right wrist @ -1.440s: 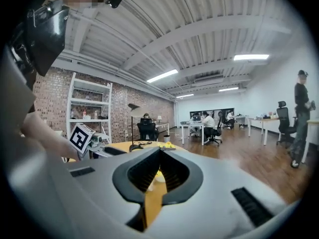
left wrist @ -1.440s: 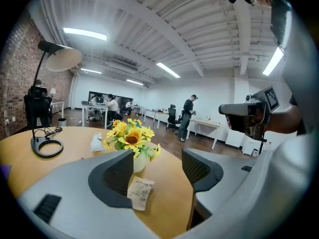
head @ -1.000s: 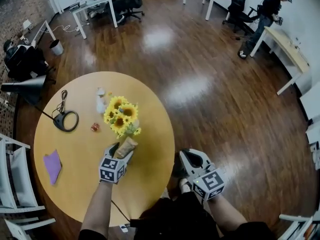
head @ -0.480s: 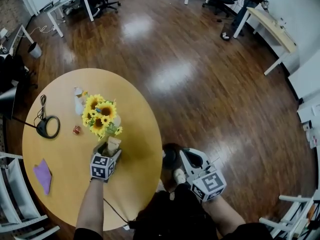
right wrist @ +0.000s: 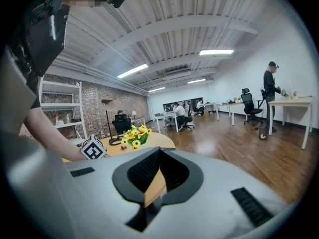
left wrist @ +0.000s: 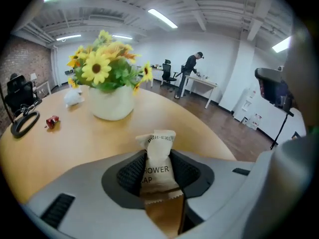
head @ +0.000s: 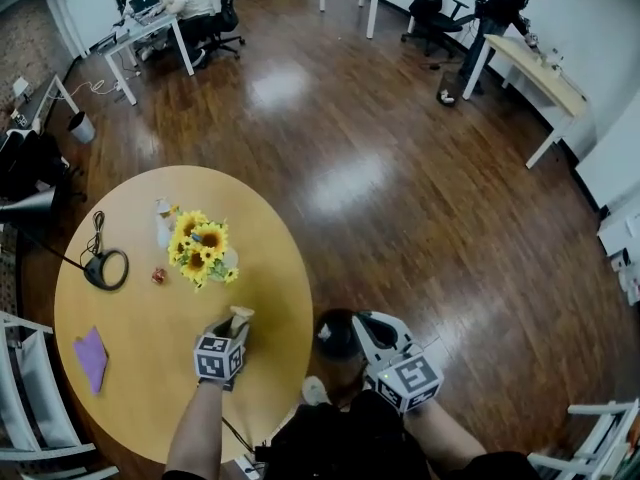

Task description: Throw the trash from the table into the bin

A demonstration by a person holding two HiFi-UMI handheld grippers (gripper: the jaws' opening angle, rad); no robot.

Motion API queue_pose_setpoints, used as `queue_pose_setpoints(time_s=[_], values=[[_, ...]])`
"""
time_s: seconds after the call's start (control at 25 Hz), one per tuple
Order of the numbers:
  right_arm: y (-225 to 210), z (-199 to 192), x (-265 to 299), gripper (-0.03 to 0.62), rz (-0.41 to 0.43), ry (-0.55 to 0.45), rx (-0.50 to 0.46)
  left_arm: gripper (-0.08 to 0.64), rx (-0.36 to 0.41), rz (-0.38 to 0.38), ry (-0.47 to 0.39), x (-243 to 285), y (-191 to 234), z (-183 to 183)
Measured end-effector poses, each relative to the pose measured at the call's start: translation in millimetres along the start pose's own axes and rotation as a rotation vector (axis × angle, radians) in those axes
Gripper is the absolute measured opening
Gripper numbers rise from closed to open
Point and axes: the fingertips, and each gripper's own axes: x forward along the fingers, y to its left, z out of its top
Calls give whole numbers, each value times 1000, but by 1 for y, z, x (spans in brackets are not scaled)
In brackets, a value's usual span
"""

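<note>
A beige paper packet [left wrist: 158,159] with print on it stands upright between my left gripper's [left wrist: 159,172] pads, which have just been closing and now press on both its sides. In the head view that left gripper [head: 237,325] holds the packet [head: 241,316] over the round wooden table [head: 270,268], near its front right part. A small red wrapper [head: 158,276] and a white crumpled piece [head: 163,218] lie beyond the sunflower vase [head: 201,252]. The dark bin [head: 335,336] stands on the floor by the table's edge. My right gripper [head: 363,321] hovers beside it, shut and empty.
A black ring lamp with its cable [head: 105,269] and a purple cloth [head: 90,357] lie on the table's left side. White chairs [head: 25,368] stand at the left. Bare wooden floor stretches to the right. People work at desks far off.
My left gripper has drawn back from the vase toward the table's near edge and closed on the packet. The right gripper has drifted left, closer to the bin.
</note>
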Motion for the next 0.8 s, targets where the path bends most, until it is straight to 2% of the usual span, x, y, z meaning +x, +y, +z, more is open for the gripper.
queue_pose_setpoints(time_s=[0.24,0.52,0.64,0.8], values=[[-36,16,-32,4,-11,-44,-11,141,1,-47,-179,-15,-60,64],[-81,35,-68,5,-50,-114,-35,141,47,-127,-335,-16,-149,127],[-92,35,-81,5,-65,-120,-30,141,47,-168,-369,-17,-183,142],[-107,27,-94,5,-78,-107,-13,141,51,-191,-371,-8,-215,146]])
